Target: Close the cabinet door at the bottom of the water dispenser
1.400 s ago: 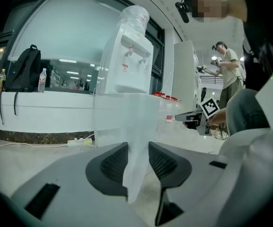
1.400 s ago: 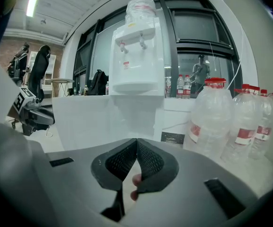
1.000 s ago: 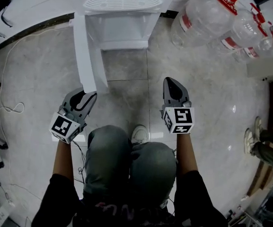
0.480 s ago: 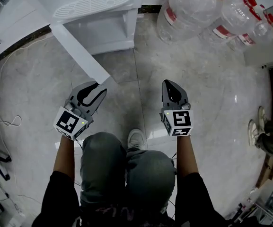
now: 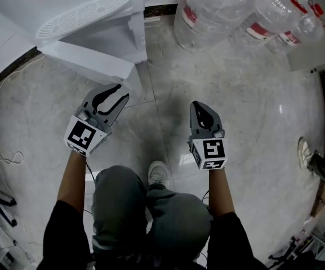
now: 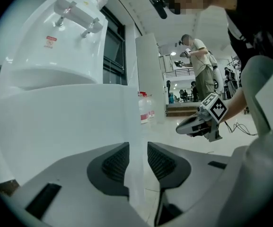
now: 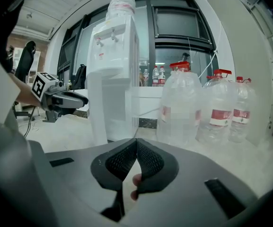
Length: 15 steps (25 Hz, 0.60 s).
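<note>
Upright cabinet door (image 5: 89, 62), free edge rightward

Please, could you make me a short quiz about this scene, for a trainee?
1. True or false: the door at the bottom of the water dispenser is already shut.
2. What stands between the jaws of the left claw? A) a cup B) the door's edge C) nothing
3. Which claw is shut with nothing in it?

Key: 1 false, the door stands ajar. 2 B. 3 The right claw.
</note>
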Each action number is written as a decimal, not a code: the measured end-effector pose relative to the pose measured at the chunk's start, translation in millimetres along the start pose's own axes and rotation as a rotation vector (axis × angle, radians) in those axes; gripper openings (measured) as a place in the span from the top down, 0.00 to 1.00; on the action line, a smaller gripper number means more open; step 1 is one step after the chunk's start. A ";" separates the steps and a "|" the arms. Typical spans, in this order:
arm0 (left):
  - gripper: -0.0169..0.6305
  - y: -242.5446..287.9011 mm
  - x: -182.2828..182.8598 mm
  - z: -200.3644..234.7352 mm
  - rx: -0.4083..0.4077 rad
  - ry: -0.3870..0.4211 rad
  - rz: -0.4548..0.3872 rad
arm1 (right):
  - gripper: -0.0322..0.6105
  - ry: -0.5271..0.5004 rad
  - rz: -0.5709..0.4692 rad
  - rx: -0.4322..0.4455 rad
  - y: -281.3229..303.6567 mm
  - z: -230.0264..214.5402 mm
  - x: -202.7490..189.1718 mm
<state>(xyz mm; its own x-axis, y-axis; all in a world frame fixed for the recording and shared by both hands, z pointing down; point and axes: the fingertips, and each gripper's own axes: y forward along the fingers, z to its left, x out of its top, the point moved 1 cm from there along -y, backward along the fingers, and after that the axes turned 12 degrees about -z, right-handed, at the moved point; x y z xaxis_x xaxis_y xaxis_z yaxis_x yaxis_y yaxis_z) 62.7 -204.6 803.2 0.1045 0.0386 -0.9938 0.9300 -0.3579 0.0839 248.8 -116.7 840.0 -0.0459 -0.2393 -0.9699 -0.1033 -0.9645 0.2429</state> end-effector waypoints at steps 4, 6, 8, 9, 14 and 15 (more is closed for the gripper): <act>0.77 31.5 -3.1 20.6 -0.006 0.023 -0.003 | 0.93 0.013 0.023 -0.029 -7.1 -12.8 -15.1; 0.77 44.3 -6.2 32.7 0.005 0.026 -0.004 | 0.93 0.019 0.029 -0.045 -8.1 -20.5 -19.6; 0.77 54.8 -9.8 44.7 0.018 0.018 -0.004 | 0.93 0.019 0.031 -0.059 -7.7 -27.6 -22.5; 0.77 60.1 -11.8 51.0 0.021 0.016 0.000 | 0.93 0.021 0.030 -0.065 -6.8 -30.7 -23.7; 0.77 87.9 -25.0 82.1 0.032 0.019 0.043 | 0.93 0.025 0.047 -0.082 -3.6 -39.7 -35.9; 0.77 92.6 -27.4 88.5 0.039 0.017 0.052 | 0.93 0.025 0.053 -0.083 -4.0 -40.7 -39.0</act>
<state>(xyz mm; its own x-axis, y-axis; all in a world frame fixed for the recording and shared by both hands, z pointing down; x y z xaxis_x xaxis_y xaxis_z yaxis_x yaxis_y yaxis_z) 114.8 -321.4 831.8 0.1586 0.0351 -0.9867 0.9086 -0.3963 0.1320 291.5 -108.1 876.0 -0.0246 -0.2922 -0.9560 -0.0185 -0.9560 0.2927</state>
